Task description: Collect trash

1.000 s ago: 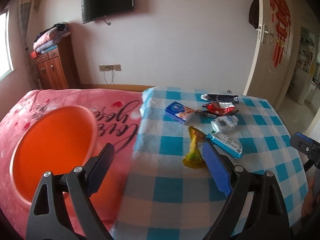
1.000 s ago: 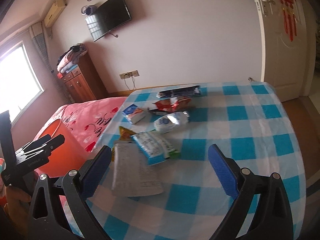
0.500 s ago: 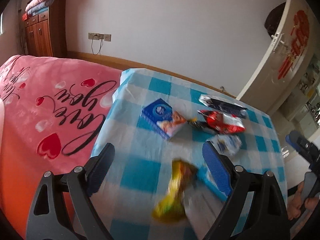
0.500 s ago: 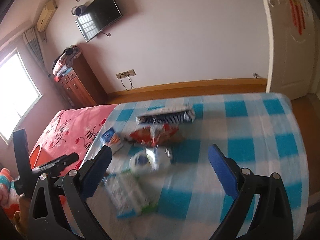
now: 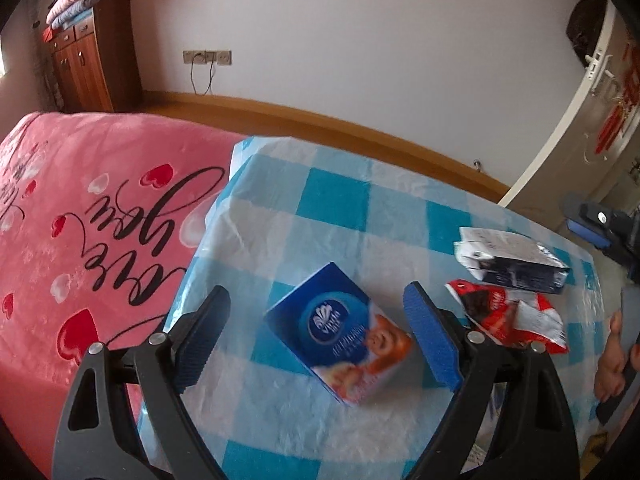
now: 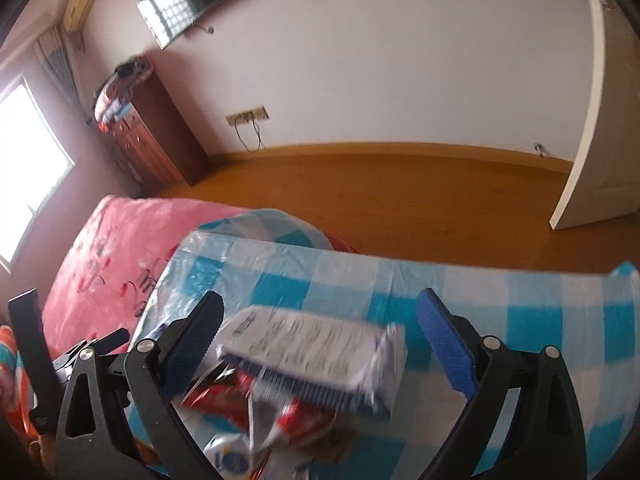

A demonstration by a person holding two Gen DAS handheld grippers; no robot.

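A blue tissue box (image 5: 340, 336) lies on the blue-checked tablecloth (image 5: 328, 196) between the fingers of my left gripper (image 5: 316, 340), whose jaws are closing; the pads stand clear of the box. To its right lie a red wrapper (image 5: 508, 316) and a white and dark blue carton (image 5: 512, 260). My right gripper (image 6: 318, 344) is open above that same carton (image 6: 312, 356), with the red wrapper (image 6: 240, 396) and a white-blue packet (image 6: 232, 456) just below. The right gripper (image 5: 586, 220) also shows at the left wrist view's right edge.
A bed under a pink blanket (image 5: 100, 208) adjoins the table's left side. Beyond the table's far edge is a wooden floor (image 6: 400, 200). A brown cabinet (image 5: 92, 60) stands at the back wall, and an open white door (image 6: 600, 140) is on the right.
Both grippers moved forward and down over the table. The orange bin and the yellow wrapper left the left view; the blue box now sits between the left fingers, the carton between the right.
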